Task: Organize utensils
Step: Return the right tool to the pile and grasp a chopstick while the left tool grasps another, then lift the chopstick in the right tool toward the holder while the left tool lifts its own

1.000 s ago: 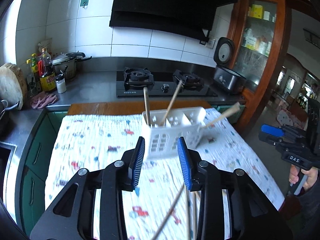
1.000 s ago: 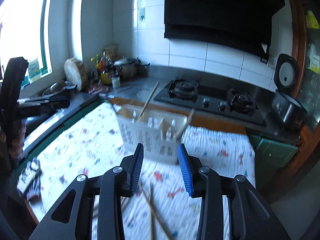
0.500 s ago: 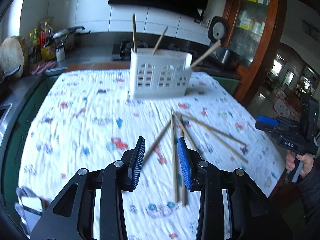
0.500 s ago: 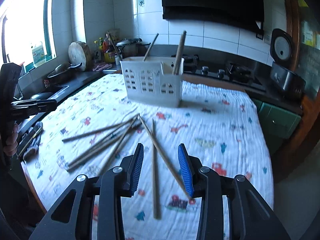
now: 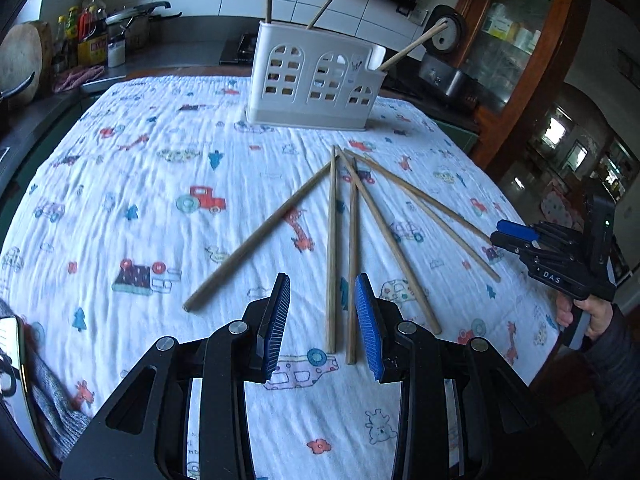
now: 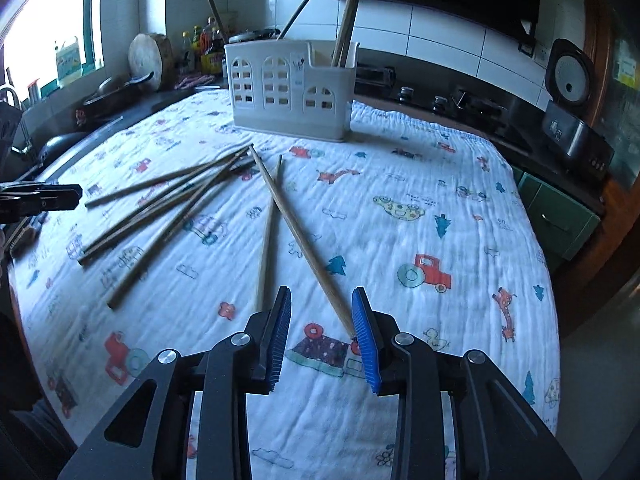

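Observation:
A white utensil holder (image 5: 316,80) stands upright at the far side of the table, also in the right wrist view (image 6: 290,88), with a few chopsticks standing in it. Several wooden chopsticks (image 5: 340,240) lie fanned out on the printed cloth. My left gripper (image 5: 322,324) is open and empty, low over the near ends of two chopsticks. My right gripper (image 6: 320,332) is open and empty; the near end of one chopstick (image 6: 304,242) lies between its fingers, close to the right one. The right gripper also shows in the left wrist view (image 5: 516,234).
A white cloth with cartoon prints (image 6: 420,220) covers the table. Behind it are a gas stove (image 6: 460,104), a rice cooker (image 6: 572,120), bottles and a pot (image 5: 96,36). A wooden cabinet (image 5: 516,40) stands far right. A phone (image 5: 12,344) lies at the left table edge.
Both grippers have dropped from above the holder down toward the table near the loose chopsticks. Both stayed open and empty.

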`<state>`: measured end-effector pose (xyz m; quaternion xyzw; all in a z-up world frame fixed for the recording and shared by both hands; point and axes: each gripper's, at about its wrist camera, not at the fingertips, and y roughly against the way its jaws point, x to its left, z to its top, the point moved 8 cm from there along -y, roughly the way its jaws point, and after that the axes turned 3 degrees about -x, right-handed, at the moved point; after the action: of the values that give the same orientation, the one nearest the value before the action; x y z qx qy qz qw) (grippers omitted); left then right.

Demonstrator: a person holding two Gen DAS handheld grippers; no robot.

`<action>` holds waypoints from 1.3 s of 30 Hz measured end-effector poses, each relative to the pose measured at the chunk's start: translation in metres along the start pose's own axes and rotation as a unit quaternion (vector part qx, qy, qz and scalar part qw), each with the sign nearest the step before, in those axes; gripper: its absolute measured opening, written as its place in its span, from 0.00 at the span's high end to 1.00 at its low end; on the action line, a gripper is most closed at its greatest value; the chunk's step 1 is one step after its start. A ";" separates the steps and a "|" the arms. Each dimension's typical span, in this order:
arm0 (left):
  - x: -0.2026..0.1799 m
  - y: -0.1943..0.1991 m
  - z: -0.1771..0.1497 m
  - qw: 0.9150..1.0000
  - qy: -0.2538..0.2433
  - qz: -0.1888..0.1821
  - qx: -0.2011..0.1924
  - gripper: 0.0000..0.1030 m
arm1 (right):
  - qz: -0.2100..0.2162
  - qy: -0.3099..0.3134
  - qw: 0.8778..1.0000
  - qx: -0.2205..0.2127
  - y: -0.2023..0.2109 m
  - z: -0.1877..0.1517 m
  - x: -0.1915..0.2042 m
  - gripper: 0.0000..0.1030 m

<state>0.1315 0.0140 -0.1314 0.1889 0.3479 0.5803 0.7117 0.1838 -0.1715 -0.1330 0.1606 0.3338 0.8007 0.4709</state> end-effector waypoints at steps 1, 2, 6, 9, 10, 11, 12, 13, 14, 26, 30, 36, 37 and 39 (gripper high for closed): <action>0.001 -0.002 -0.002 1.000 0.001 0.002 0.002 0.67 | 0.000 0.003 1.000 0.002 -0.002 0.000 0.000 0.71; 0.003 -0.003 -0.004 1.000 0.004 0.003 0.005 0.68 | 0.000 0.006 1.000 0.005 -0.005 -0.001 -0.001 0.72; 0.003 -0.007 -0.007 1.000 0.001 0.005 0.008 0.70 | 0.000 0.012 1.000 0.018 -0.016 -0.001 -0.003 0.75; 0.000 -0.010 -0.009 1.000 -0.002 0.002 0.011 0.71 | 0.003 0.016 1.000 0.026 -0.022 -0.002 -0.004 0.77; -0.001 -0.011 -0.010 1.000 -0.004 0.001 0.012 0.72 | 0.002 0.017 0.999 0.028 -0.023 -0.002 -0.004 0.77; -0.002 -0.012 -0.010 1.000 -0.006 0.001 0.013 0.72 | 0.003 0.016 0.999 0.030 -0.024 -0.003 -0.006 0.78; -0.004 -0.013 -0.011 1.000 -0.010 0.002 0.014 0.72 | 0.002 0.016 0.999 0.033 -0.025 -0.003 -0.006 0.78; -0.005 -0.014 -0.012 1.000 -0.013 0.004 0.016 0.73 | -0.001 0.016 0.999 0.038 -0.026 -0.004 -0.007 0.79; -0.006 -0.016 -0.012 1.000 -0.015 0.005 0.017 0.74 | -0.001 0.014 0.999 0.042 -0.028 -0.005 -0.008 0.79; -0.008 -0.043 -0.016 0.999 -0.016 0.013 0.042 0.86 | 0.005 0.030 0.999 0.040 -0.027 -0.005 -0.002 0.91; -0.009 -0.046 -0.016 0.999 -0.020 0.013 0.044 0.86 | 0.005 0.031 0.999 0.040 -0.026 -0.006 -0.001 0.91; -0.012 -0.049 -0.016 0.998 -0.034 0.020 0.046 0.86 | 0.006 0.030 0.999 0.033 -0.023 -0.005 0.002 0.92; -0.013 -0.049 -0.016 0.998 -0.037 0.024 0.046 0.86 | 0.007 0.029 0.999 0.031 -0.021 -0.005 0.003 0.92; -0.015 -0.050 -0.015 0.997 -0.048 0.034 0.044 0.92 | 0.005 0.026 0.999 0.026 -0.018 -0.004 0.004 0.92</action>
<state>0.1541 -0.0151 -0.1718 0.2595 0.3319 0.5788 0.6981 0.1908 -0.1636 -0.1483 0.1538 0.3662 0.7979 0.4534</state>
